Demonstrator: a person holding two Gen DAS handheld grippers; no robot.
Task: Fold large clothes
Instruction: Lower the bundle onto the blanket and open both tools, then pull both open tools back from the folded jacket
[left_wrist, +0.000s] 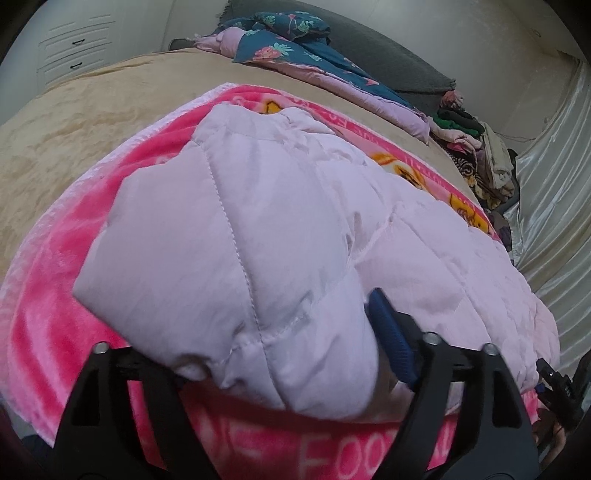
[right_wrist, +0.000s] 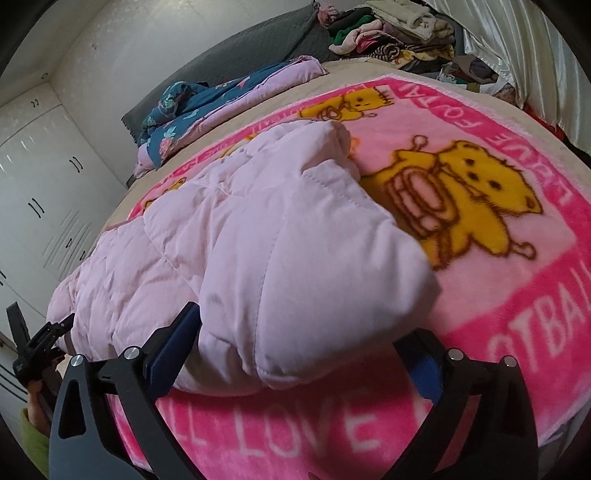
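Observation:
A pale pink quilted puffer jacket (left_wrist: 266, 229) lies on a bright pink cartoon blanket (left_wrist: 55, 295) on the bed; it also shows in the right wrist view (right_wrist: 258, 236). My left gripper (left_wrist: 284, 354) has its jaws wide apart with a padded fold of the jacket bulging between them; the left finger is hidden under the fabric. My right gripper (right_wrist: 306, 358) also stands wide open around another padded fold of the jacket, with its blue pads (right_wrist: 173, 350) beside the fabric. The other gripper shows at each view's edge.
The beige bedspread (left_wrist: 92, 107) lies under the blanket. A folded teal floral quilt (left_wrist: 295, 48) and a dark grey headboard (left_wrist: 388, 55) are at the far side. A pile of clothes (right_wrist: 391, 29) sits by the satin curtain (left_wrist: 546, 177). White wardrobes (right_wrist: 40, 177) stand left.

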